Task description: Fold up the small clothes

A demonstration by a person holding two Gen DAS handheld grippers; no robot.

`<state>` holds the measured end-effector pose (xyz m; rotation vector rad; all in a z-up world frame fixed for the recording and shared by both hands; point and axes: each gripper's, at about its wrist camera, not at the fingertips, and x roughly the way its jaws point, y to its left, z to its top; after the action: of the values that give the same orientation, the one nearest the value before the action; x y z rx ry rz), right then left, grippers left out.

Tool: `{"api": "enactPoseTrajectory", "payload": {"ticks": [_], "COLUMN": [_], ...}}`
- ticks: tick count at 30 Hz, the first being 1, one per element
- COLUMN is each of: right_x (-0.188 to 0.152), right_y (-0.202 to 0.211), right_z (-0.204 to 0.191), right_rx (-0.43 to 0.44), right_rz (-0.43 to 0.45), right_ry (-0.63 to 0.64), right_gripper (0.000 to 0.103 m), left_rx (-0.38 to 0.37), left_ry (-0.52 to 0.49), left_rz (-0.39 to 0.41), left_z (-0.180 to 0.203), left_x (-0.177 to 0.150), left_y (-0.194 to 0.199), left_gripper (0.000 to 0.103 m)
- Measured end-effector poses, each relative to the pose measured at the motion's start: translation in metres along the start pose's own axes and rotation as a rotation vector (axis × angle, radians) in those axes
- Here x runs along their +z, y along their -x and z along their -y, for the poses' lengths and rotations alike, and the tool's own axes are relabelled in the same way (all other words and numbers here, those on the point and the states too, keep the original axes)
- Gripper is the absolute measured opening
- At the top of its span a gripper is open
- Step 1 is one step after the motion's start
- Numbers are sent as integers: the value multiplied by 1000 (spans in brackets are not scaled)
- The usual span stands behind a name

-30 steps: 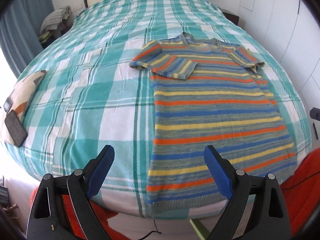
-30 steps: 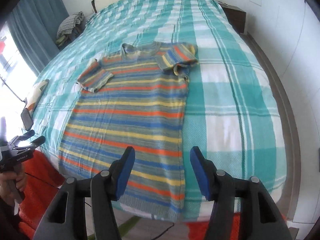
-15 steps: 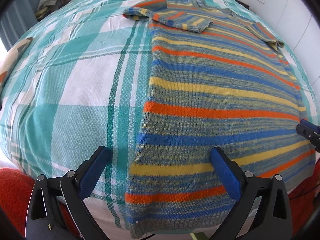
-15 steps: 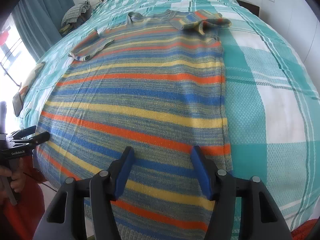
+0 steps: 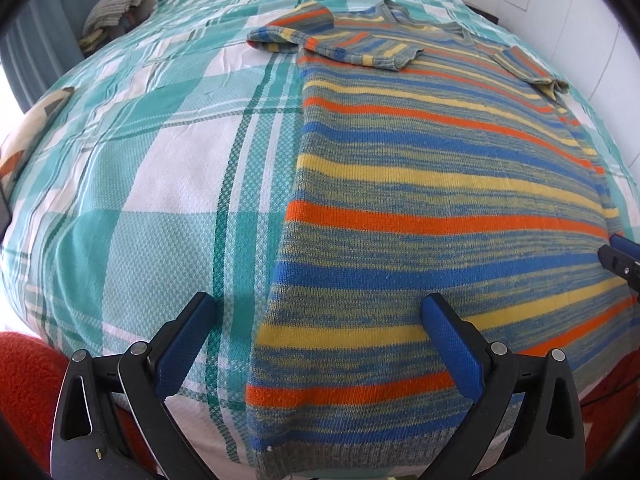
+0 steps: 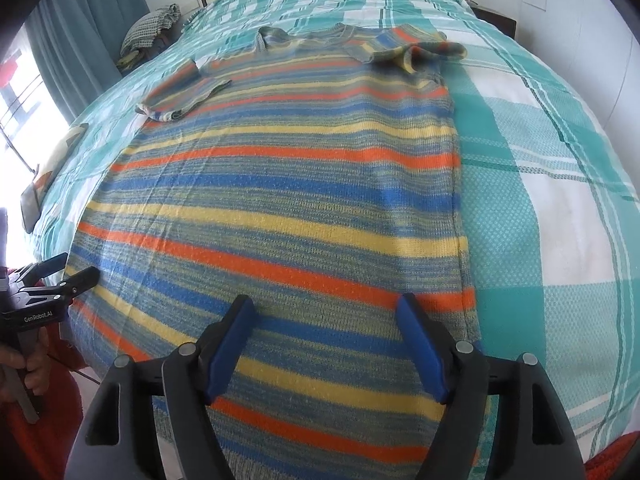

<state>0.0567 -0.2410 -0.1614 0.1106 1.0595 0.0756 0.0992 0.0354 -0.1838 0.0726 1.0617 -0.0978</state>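
A knitted top with blue, yellow and orange stripes (image 5: pixel 420 184) (image 6: pixel 280 200) lies flat on the bed, both short sleeves folded in over its chest. My left gripper (image 5: pixel 316 304) hovers low over the hem end, open wide, its jaws straddling the top's left side edge. My right gripper (image 6: pixel 325 304) hangs over the hem near the top's right side edge. Its jaws are opening, with knit beneath them but nothing pinched. Each gripper shows at the edge of the other's view: the right gripper (image 5: pixel 622 258) and the left gripper (image 6: pixel 52 276), held by a hand (image 6: pixel 16 364).
The bed has a teal and white checked cover (image 5: pixel 160 184) (image 6: pixel 560 200). A pile of clothes (image 5: pixel 116 4) (image 6: pixel 152 28) sits by the curtain at the far left. A dark phone (image 6: pixel 30 204) lies on a cushion at the left edge. Red fabric (image 5: pixel 24 380) lies below the bed's near edge.
Both grippers have come down from high above the bed to just over the top's hem. Both pairs of jaws now stand wider apart.
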Motion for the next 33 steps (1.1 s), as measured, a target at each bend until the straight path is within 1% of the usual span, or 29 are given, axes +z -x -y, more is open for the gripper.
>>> {"api": "enactPoseTrajectory", "payload": {"ticks": [3,4,5,6,8,9,10,11,12,14,16,17,18,19,21,23,25,26,27,28,29,30,32,33], "right_x": [-1,0,2,4,10,14,21,32,46,83,125,143,162,175,199,213,220,221,222,223,225,232,246,250], "right_y": [0,0,2,4,14,23,37,52,66,92,108,109,103,92,52,2,-45,-67,-87,-102,-109,-105,-73,-55], "right_z": [0,-2,-4,-5,-3,1,7,14,21,34,41,43,41,39,27,11,-1,-2,-3,-2,7,18,58,83], "right_rx": [0,-6,-11,-10,8,22,28,11,-28,-103,-135,-136,-120,-94,-63,-90,-134,-166,-202,-240,-237,-198,-98,-62], "right_rz": [-1,-14,-46,-95,-222,-264,-277,-266,-244,-173,-81,-41,-12,-8,-30,-51,-69,-81,-95,-107,-114,-97,2,41], "right_ry": [5,15,34,60,117,145,175,211,247,295,313,316,320,328,365,420,478,510,537,552,524,449,225,119], "right_gripper": [75,75,76,76,75,75,75,75,75,75,75,75,75,75,75,74,69,63,53,41,6,4,4,4], "left_rx": [0,-4,-10,-19,-36,-42,-45,-50,-60,-87,-94,-92,-85,-72,-40,-33,-39,-43,-44,-43,-40,-36,-34,-35], "left_ry": [-1,-1,-4,-11,-20,-10,7,27,46,70,70,59,43,27,-4,-19,-14,-8,-6,-8,-11,-13,-13,-11], "left_rz": [-5,-15,-29,-47,-71,-70,-61,-46,-28,6,18,10,-5,-21,-9,-1,-3,-4,-5,-6,-6,-5,-4,-4], "left_z": [0,-1,-1,-2,-5,-8,-11,-13,-15,-16,-12,-9,-5,-1,5,7,5,4,4,4,5,5,6,6], "left_x": [0,1,2,3,5,5,5,6,8,12,14,14,13,12,9,9,9,9,10,9,9,9,9,9], "left_y": [0,0,0,1,4,7,10,13,16,20,17,14,9,4,2,2,1,1,0,0,0,0,-1,-1], "left_gripper": [103,103,103,103,103,103,103,102,102,102,102,102,102,102,102,102,103,103,103,103,103,103,103,103]}}
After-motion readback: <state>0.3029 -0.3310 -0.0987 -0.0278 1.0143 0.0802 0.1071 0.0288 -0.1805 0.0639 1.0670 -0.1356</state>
